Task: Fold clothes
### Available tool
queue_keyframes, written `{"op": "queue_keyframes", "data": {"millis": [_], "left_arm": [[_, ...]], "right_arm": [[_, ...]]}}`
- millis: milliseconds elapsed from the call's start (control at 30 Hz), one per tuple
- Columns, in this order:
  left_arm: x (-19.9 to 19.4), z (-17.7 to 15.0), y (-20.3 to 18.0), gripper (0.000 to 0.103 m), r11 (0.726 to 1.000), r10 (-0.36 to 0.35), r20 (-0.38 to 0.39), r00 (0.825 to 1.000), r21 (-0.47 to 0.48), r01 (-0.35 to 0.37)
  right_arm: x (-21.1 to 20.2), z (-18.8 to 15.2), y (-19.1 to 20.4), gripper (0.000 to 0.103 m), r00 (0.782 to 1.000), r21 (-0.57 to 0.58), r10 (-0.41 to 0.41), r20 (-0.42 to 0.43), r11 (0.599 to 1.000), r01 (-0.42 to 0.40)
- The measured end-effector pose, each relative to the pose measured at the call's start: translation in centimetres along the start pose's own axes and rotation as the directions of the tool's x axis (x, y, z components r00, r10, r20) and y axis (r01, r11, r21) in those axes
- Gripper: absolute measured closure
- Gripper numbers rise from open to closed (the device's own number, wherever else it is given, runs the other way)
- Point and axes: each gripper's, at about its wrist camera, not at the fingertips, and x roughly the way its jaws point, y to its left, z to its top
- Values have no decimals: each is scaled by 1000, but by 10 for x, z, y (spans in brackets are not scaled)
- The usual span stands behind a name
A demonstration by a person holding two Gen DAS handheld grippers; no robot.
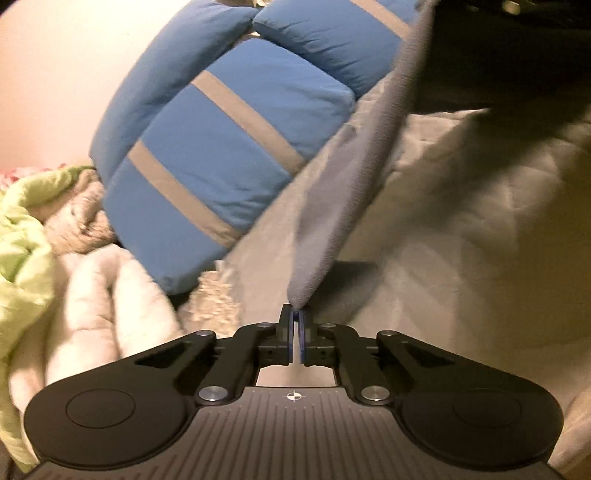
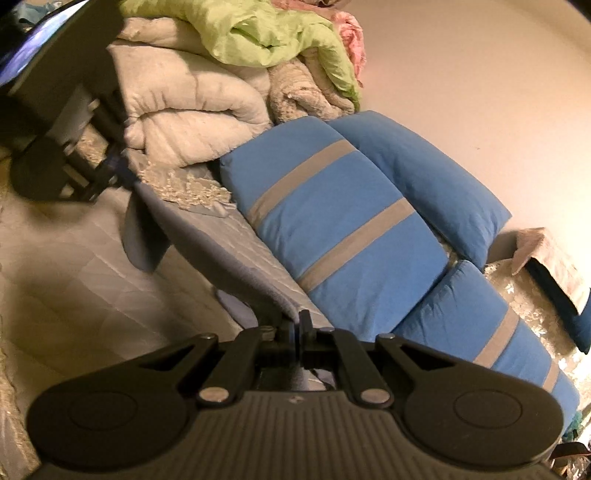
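Observation:
A grey garment (image 1: pixel 354 177) hangs stretched above the bed between my two grippers. In the left wrist view my left gripper (image 1: pixel 295 310) is shut on one pinched end of it, and the cloth runs away up and to the right. In the right wrist view my right gripper (image 2: pixel 297 323) is shut on the other end of the grey garment (image 2: pixel 221 251). From there its taut edge leads up and left to the left gripper (image 2: pixel 127 177), which pinches the far end. The lower part of the garment sags toward the mattress.
Blue pillows with grey stripes (image 2: pixel 343 221) (image 1: pixel 229 140) lie along the wall side of the cream quilted mattress (image 2: pixel 74 280) (image 1: pixel 480 221). A rolled white quilt (image 2: pixel 192 110), a beige blanket and a light green cloth (image 2: pixel 266 33) are piled beyond them.

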Motion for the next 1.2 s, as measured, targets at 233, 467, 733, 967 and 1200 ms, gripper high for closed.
{"op": "queue_keyframes", "data": {"millis": [233,467,733,967,1200], "left_arm": [[2,3,29,101,985,86,41,995,148,-91],[-10,-7,23,101,943,33,72,997,328,-55],[-20,-41,13,101,939,-251,-59,966,229,258],[-21,-49,30,98,890,-444,-101,890,60,451],[-20,-78,89,61,750,-557,65,828,-390,534]], "right_arm": [[-3,3,8,99,1000,-8,23,18,1000,-23],[-24,-12,23,99,989,-104,145,22,984,-142],[-49,-34,36,99,952,-196,305,0,934,-299],[-55,-43,29,54,947,-169,321,-20,932,-319],[-76,-60,-4,31,958,-77,287,-8,955,-286]]}}
